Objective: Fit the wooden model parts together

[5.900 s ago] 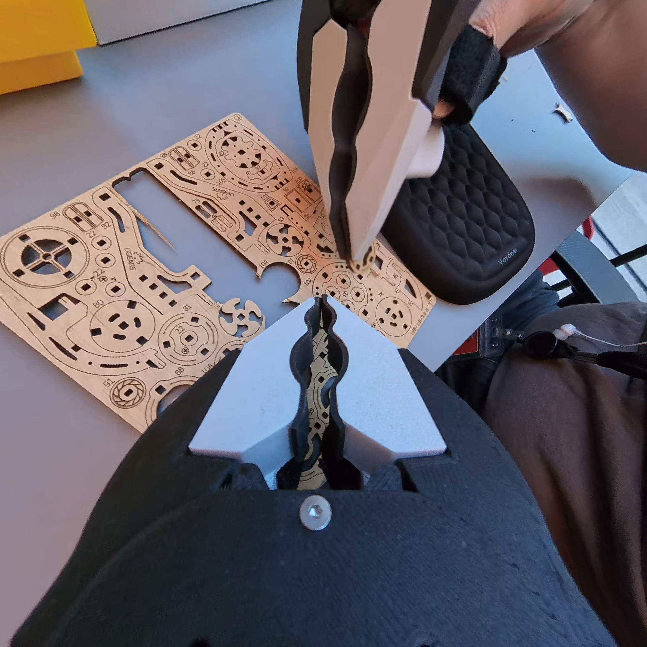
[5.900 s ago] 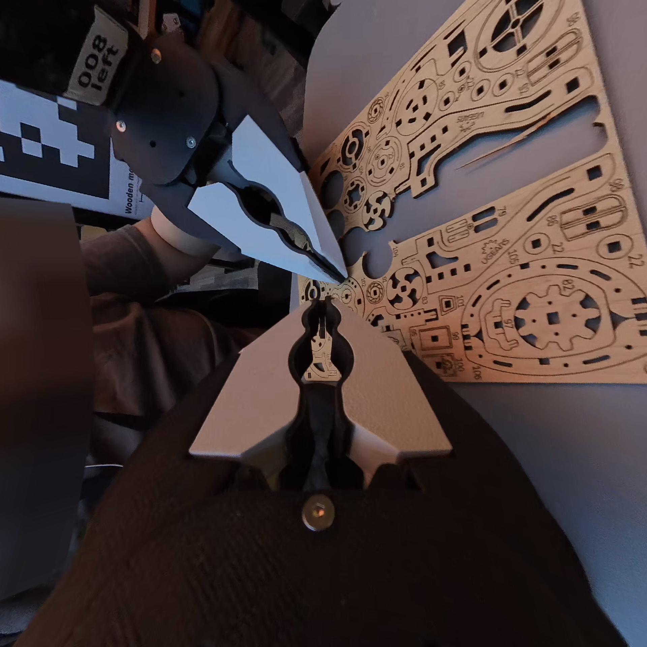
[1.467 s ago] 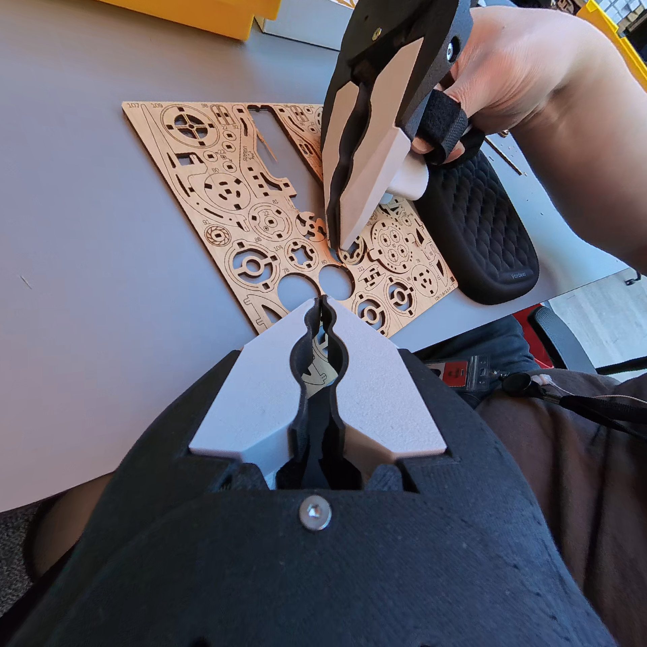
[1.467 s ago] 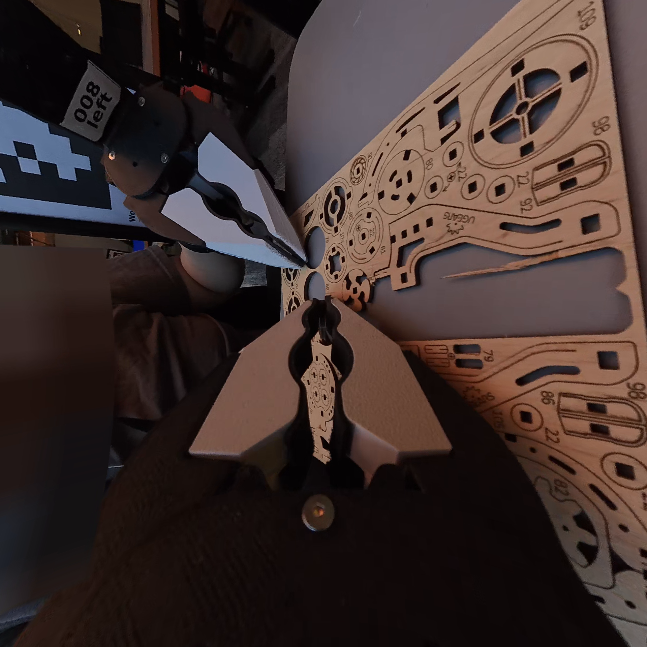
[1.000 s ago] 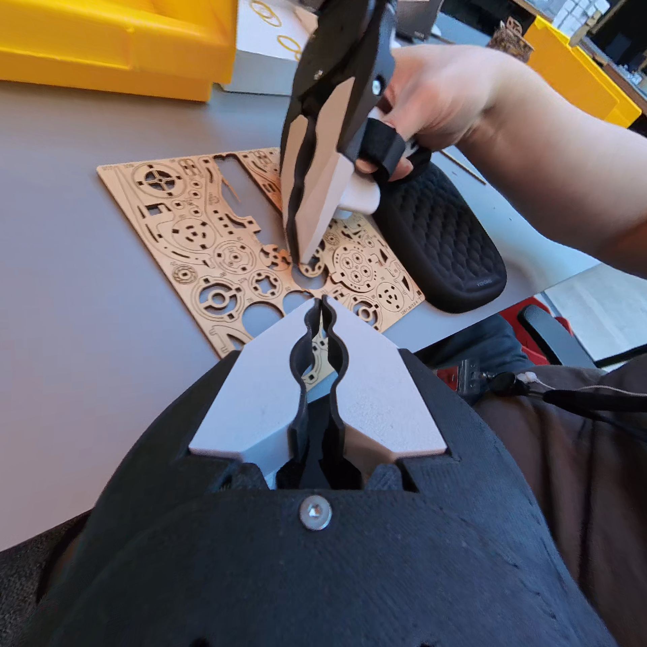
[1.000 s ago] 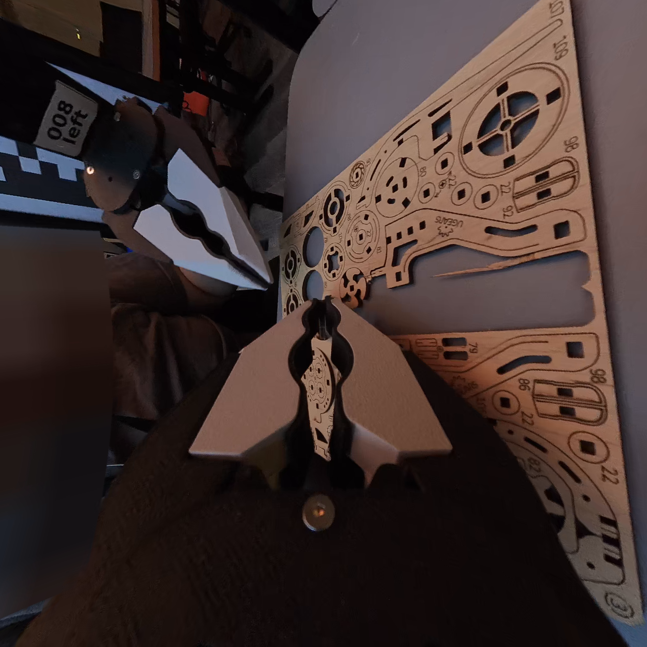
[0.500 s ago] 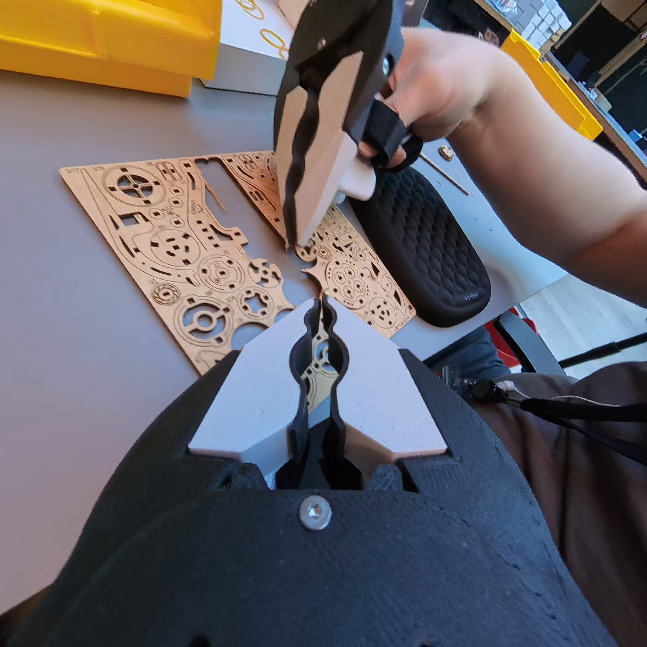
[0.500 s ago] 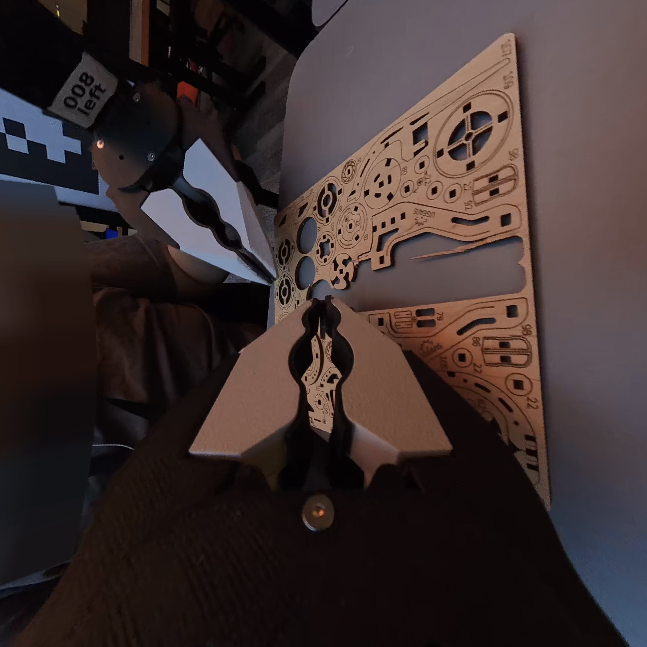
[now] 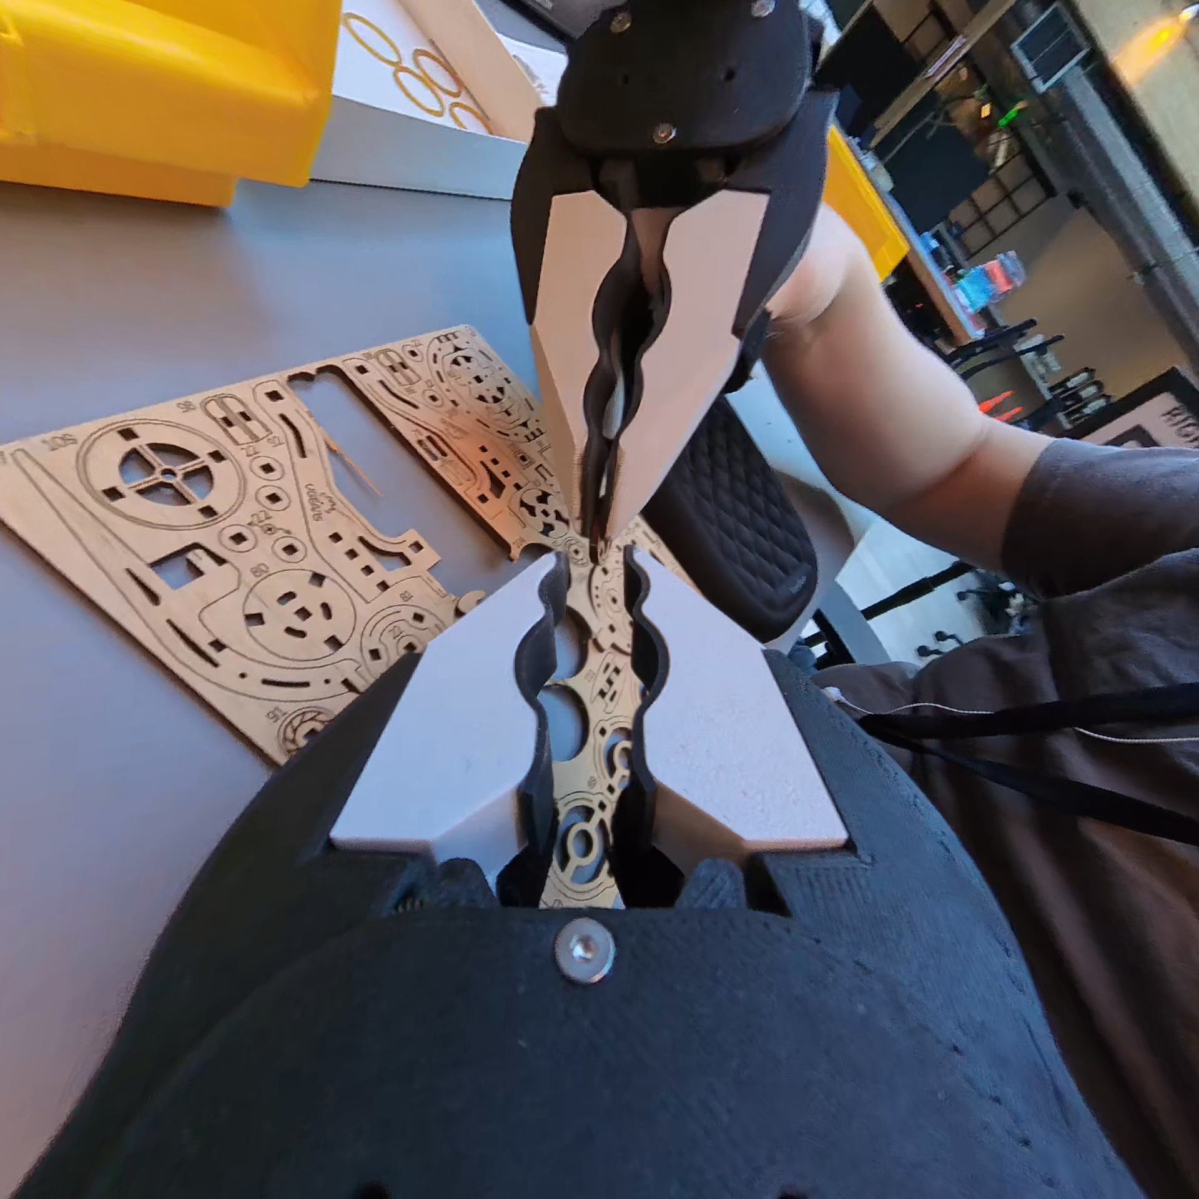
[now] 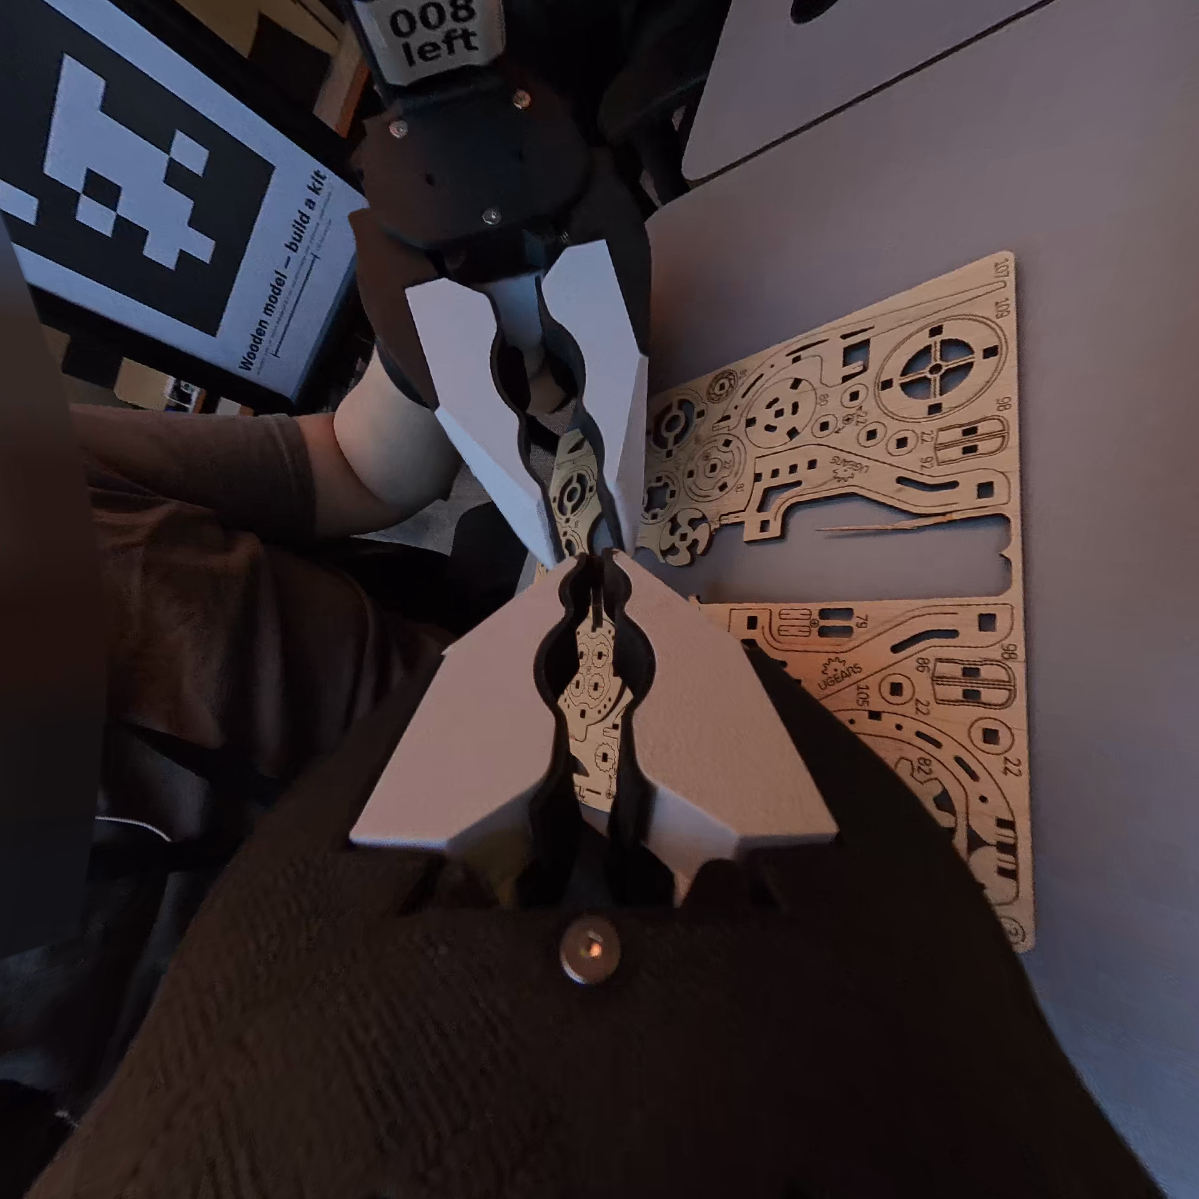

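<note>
A laser-cut wooden parts sheet lies flat on the grey table; it also shows in the right wrist view. My right gripper is shut on a small thin wooden part, seen edge-on at its tips. It comes down from above in the left wrist view. My left gripper is slightly open, its fingertips on either side of the right gripper's tip. In the right wrist view the left gripper meets mine tip to tip, just above the sheet's near edge.
A black padded wrist rest lies right of the sheet near the table edge. Yellow bins and a white box stand at the back. The person's arm and lap are at the right. A black-and-white marker board stands behind the left gripper. Less than 4 cm separates the two grippers' tips.
The left gripper's jaws, shut before, have opened a little. Both grippers have swung to face each other, and their tips now meet over the sheet's near edge.
</note>
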`<state>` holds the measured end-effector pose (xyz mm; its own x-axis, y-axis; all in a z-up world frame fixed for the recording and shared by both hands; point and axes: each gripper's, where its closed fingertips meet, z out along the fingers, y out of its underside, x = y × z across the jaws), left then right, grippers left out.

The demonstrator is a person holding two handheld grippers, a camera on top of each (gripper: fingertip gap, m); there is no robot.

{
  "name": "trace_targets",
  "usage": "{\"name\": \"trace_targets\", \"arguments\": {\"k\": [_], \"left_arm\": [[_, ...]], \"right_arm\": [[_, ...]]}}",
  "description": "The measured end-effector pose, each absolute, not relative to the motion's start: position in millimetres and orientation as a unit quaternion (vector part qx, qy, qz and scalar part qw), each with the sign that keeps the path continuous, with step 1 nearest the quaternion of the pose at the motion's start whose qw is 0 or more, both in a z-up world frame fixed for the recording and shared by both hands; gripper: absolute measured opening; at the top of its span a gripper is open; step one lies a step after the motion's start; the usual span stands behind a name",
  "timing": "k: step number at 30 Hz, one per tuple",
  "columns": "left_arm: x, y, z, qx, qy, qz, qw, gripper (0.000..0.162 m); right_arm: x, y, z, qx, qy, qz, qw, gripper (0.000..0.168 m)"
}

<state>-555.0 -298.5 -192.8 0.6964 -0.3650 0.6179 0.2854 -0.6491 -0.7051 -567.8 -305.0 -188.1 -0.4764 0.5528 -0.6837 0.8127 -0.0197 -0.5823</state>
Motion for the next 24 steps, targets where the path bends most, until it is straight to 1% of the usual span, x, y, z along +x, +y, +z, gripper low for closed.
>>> {"name": "trace_targets", "arguments": {"k": [2,5,7,9,12,14,16,20,24], "left_arm": [[-551,-298,-187,-0.805,0.022,-0.417,0.422,0.015],[-553,-297,-184,-0.795,0.015,-0.432,0.426,0.007],[-553,-298,-183,-0.793,0.015,-0.435,0.427,0.005],[-554,-299,-186,-0.800,0.014,-0.434,0.414,0.001],[-560,-299,-197,-0.819,-0.014,-0.432,0.378,0.001],[-562,-298,-202,-0.826,-0.041,-0.445,0.344,0.001],[-561,-297,-207,-0.827,-0.070,-0.471,0.299,0.001],[-557,-296,-218,-0.822,-0.109,-0.510,0.229,0.001],[-557,-296,-222,-0.832,-0.114,-0.502,0.206,0.001]], "right_arm": [[-569,-306,-183,0.492,0.673,-0.536,0.133,0.002],[-570,-307,-179,0.489,0.653,-0.560,0.146,0.001],[-571,-307,-178,0.488,0.647,-0.566,0.149,0.001],[-571,-305,-177,0.486,0.653,-0.565,0.135,0.005],[-575,-289,-173,0.484,0.679,-0.550,0.049,0.013],[-577,-277,-169,0.476,0.701,-0.530,-0.027,0.015],[-573,-270,-167,0.460,0.722,-0.511,-0.078,0.016],[-566,-263,-179,0.455,0.748,-0.464,-0.133,0.016],[-563,-261,-188,0.440,0.761,-0.450,-0.156,0.019]]}}
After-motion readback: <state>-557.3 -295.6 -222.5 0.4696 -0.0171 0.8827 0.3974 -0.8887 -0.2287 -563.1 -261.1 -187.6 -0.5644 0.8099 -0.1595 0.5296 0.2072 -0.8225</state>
